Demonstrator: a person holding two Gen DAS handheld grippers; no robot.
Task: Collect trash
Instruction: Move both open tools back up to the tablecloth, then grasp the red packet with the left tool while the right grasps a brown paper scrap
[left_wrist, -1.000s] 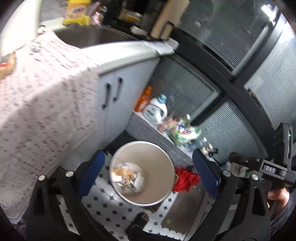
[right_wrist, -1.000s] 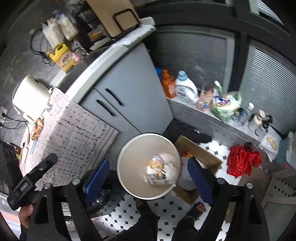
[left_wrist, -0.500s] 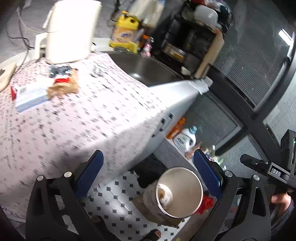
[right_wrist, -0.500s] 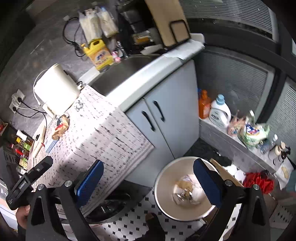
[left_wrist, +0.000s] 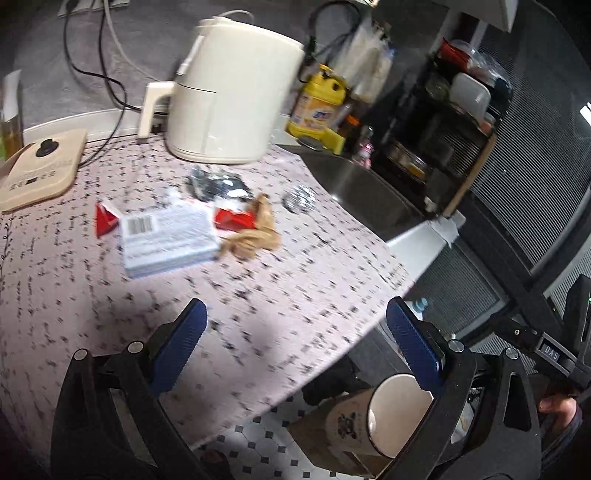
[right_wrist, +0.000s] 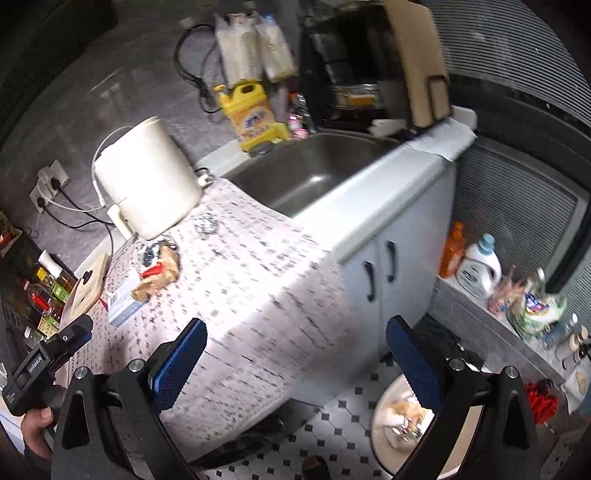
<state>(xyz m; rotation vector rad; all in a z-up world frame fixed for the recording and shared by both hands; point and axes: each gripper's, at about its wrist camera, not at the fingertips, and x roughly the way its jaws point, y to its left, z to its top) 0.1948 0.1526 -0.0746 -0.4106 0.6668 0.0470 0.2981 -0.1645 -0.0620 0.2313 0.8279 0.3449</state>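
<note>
Both grippers hover empty, fingers spread wide: the left gripper (left_wrist: 295, 339) over the patterned tablecloth (left_wrist: 303, 280), the right gripper (right_wrist: 293, 354) off its edge. The trash lies well ahead of the left fingers: a crumpled brown paper (left_wrist: 255, 236), a red wrapper (left_wrist: 234, 219), a flat printed carton (left_wrist: 166, 238), a foil ball (left_wrist: 299, 197). All of it looks light and crushable; the paper should give softly, so pinch its raised middle fold. The foil may roll; take it across its width. The bin (left_wrist: 388, 421) sits on the floor below the right finger.
</note>
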